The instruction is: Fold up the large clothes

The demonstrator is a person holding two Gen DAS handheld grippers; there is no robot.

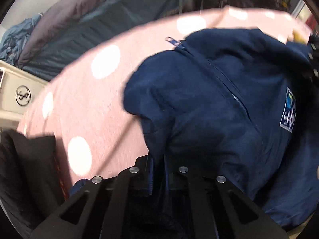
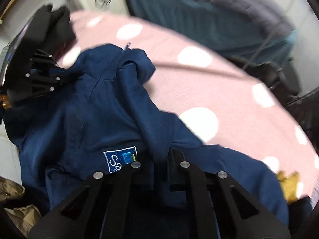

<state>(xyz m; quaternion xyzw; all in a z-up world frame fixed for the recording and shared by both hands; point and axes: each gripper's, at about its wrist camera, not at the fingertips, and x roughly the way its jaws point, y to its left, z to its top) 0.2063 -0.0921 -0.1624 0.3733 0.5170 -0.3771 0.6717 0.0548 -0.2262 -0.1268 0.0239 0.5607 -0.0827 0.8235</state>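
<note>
Both the left gripper and right gripper are pinching the crumpled navy jacket between pressed-together fingers (zipper beyond); folding is barely beginning.

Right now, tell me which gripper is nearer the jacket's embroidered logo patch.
Right. The right gripper pinches fabric beside the logo patch; the left gripper grips the jacket farther off.
</note>
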